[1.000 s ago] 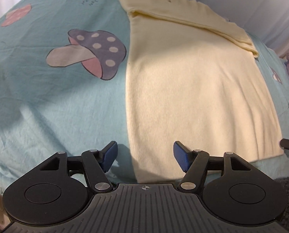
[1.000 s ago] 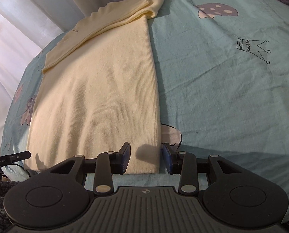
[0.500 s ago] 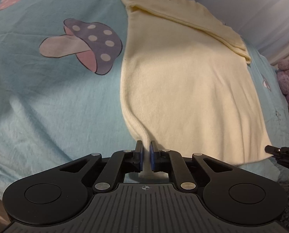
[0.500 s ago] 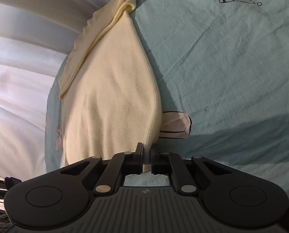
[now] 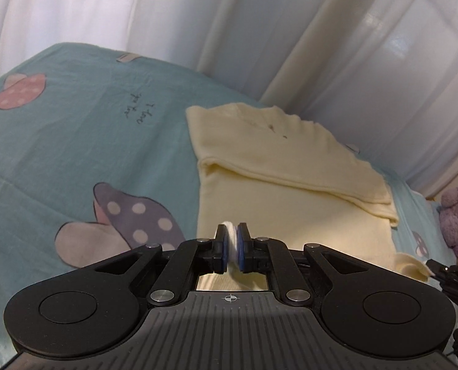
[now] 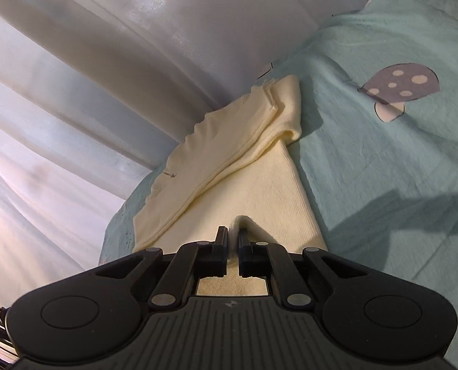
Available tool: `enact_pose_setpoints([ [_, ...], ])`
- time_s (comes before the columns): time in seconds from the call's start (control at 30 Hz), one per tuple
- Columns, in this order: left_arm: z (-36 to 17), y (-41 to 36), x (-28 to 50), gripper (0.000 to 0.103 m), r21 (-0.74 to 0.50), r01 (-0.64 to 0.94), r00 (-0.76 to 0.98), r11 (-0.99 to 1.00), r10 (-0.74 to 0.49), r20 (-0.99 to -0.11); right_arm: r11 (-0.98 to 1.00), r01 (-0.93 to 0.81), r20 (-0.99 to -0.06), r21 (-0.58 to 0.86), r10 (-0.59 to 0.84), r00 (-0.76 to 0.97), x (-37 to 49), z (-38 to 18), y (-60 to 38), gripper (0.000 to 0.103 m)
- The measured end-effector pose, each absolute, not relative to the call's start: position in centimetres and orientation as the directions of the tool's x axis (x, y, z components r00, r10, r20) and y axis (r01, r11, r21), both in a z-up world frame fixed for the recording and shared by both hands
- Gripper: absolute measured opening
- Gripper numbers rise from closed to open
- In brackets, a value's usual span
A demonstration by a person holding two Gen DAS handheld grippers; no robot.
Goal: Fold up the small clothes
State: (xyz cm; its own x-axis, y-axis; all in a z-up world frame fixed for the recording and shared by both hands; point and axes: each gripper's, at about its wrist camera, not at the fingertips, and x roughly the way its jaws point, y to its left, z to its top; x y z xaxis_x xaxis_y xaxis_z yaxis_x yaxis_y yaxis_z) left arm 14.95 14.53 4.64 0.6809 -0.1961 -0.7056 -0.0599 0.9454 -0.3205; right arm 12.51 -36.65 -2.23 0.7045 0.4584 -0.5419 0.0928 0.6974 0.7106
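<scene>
A teal bedsheet [image 5: 75,141] printed with spotted mushrooms covers the bed, pale curtains [image 5: 259,30] hanging along its far side, as a cream knit garment [image 5: 290,203] lies lengthwise on it, its far end already turned back in a flat band across the width. A purple plush toy [image 5: 457,215] sits at the right edge of the left wrist view. Both near corners of the garment are off the sheet: the left gripper [image 5: 232,248] is pinched tight on a white-lit bunch of the hem, and the right gripper [image 6: 233,246] is likewise clamped on a raised peak of the cloth at the opposite near corner; the right claw's tip shows at the right edge of the left view with a flap of cloth [image 5: 414,266] at it. The step in hand appears to be carrying the near hem over to the far band to halve the garment. Done well, that likely means keeping the two claws level and equally spaced so the hem stays taut, lifting high enough that the cloth clears itself, laying the hem square on the far fold, and letting go only once the edge rests flat. Uneven travel would probably skew the crease.
</scene>
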Motion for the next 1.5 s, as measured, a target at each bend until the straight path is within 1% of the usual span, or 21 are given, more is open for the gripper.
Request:
enact_pose_setpoints([
  [0.1, 3.4, 14.3, 17.3, 0.009, -0.309, -0.093, 0.676, 0.946, -0.168, -0.717, 0.735, 0.112, -0.572, 0.669, 0.413, 0.709, 14.9, -2.6, -36.1, 0.006],
  [0.17, 2.8, 14.0, 18.1, 0.009, -0.238, -0.131, 0.693, 0.962, -0.082, -0.716, 0.796, 0.122, -0.606, 0.593, 0.341, 0.719, 15.6, -2.8, -35.6, 0.008],
  [0.23, 2.5, 14.4, 18.3, 0.013, -0.179, -0.166, 0.711, 0.97, -0.008, -0.703, 0.857, 0.13, -0.619, 0.498, 0.247, 0.745, 15.7, -2.6, -35.2, 0.012],
  [0.27, 2.3, 14.7, 18.2, 0.017, -0.185, -0.161, 0.714, 0.97, -0.015, -0.7, 0.877, 0.129, -0.623, 0.463, 0.218, 0.751, 15.7, -2.6, -35.1, 0.013],
  [0.33, 1.8, 15.2, 18.0, 0.026, -0.202, -0.099, 0.71, 0.974, -0.073, -0.701, 0.907, 0.096, -0.637, 0.411, 0.21, 0.742, 15.8, -2.8, -35.1, 0.028],
  [0.37, 1.5, 15.2, 17.9, 0.034, -0.198, -0.059, 0.702, 0.978, -0.1, -0.705, 0.916, 0.08, -0.643, 0.394, 0.212, 0.736, 15.9, -2.9, -35.0, 0.031],
  [0.4, 1.1, 15.0, 17.7, 0.038, -0.184, -0.034, 0.698, 0.982, -0.109, -0.708, 0.926, 0.046, -0.653, 0.374, 0.227, 0.723, 15.9, -3.1, -34.9, 0.036],
  [0.47, 0.4, 14.5, 17.7, 0.039, -0.149, 0.007, 0.682, 0.989, -0.113, -0.723, 0.939, 0.005, -0.679, 0.344, 0.245, 0.692, 16.3, -3.6, -34.4, 0.036],
  [0.57, -0.5, 13.9, 18.4, 0.037, -0.157, 0.034, 0.65, 0.987, -0.141, -0.747, 0.948, -0.05, -0.702, 0.314, 0.267, 0.66, 17.2, -4.0, -33.1, 0.036],
  [0.67, -0.7, 13.4, 18.9, 0.036, -0.181, 0.06, 0.642, 0.982, -0.177, -0.746, 0.957, -0.106, -0.704, 0.269, 0.271, 0.657, 17.3, -3.9, -31.7, 0.03],
  [0.7, -0.9, 13.1, 19.1, 0.035, -0.184, 0.069, 0.632, 0.981, -0.185, -0.753, 0.962, -0.117, -0.711, 0.247, 0.262, 0.652, 17.4, -4.0, -31.3, 0.016],
  [0.73, -1.0, 12.9, 19.3, 0.034, -0.188, 0.077, 0.624, 0.979, -0.194, -0.757, 0.965, -0.126, -0.719, 0.229, 0.255, 0.647, 17.5, -4.1, -31.1, 0.008],
  [0.8, -1.1, 12.6, 19.3, 0.03, -0.194, 0.108, 0.618, 0.975, -0.219, -0.755, 0.971, -0.138, -0.729, 0.196, 0.239, 0.642, 17.6, -4.3, -30.7, 0.008],
  [0.93, -1.6, 12.2, 19.8, 0.029, -0.187, 0.125, 0.599, 0.974, -0.224, -0.769, 0.972, -0.117, -0.745, 0.202, 0.23, 0.626, 18.0, -4.7, -31.1, 0.009],
  [1.0, -1.7, 12.2, 20.1, 0.012, -0.191, 0.126, 0.591, 0.974, -0.228, -0.774, 0.971, -0.114, -0.747, 0.211, 0.236, 0.621, 18.1, -4.7, -31.2, 0.009],
  [1.03, -1.6, 12.1, 20.1, 0.011, -0.192, 0.128, 0.59, 0.973, -0.23, -0.773, 0.972, -0.118, -0.748, 0.203, 0.232, 0.622, 18.1, -4.7, -31.2, 0.008],
  [1.13, -0.8, 12.0, 20.1, 0.01, -0.195, 0.121, 0.598, 0.973, -0.229, -0.768, 0.981, -0.122, -0.742, 0.153, 0.195, 0.642, 18.0, -4.2, -30.7, 0.006],
  [1.27, 2.6, 12.8, 20.7, 0.01, -0.27, 0.116, 0.672, 0.956, -0.276, -0.687, 0.979, -0.122, -0.669, 0.161, 0.199, 0.716, 18.4, -1.6, -31.0, 0.006],
  [1.37, 4.8, 13.4, 22.4, 0.01, -0.281, 0.098, 0.734, 0.955, -0.26, -0.627, 0.982, -0.095, -0.613, 0.163, 0.176, 0.77, 20.1, 0.1, -31.3, 0.006],
  [1.43, 5.6, 13.5, 24.0, 0.01, -0.255, 0.071, 0.766, 0.964, -0.216, -0.606, 0.983, -0.064, -0.586, 0.169, 0.152, 0.796, 21.6, 0.6, -31.4, 0.006],
  [1.5, 5.5, 13.3, 26.1, 0.01, -0.257, 0.068, 0.775, 0.964, -0.213, -0.595, 0.98, -0.019, -0.573, 0.2, 0.132, 0.809, 23.8, 0.4, -31.8, 0.006],
])
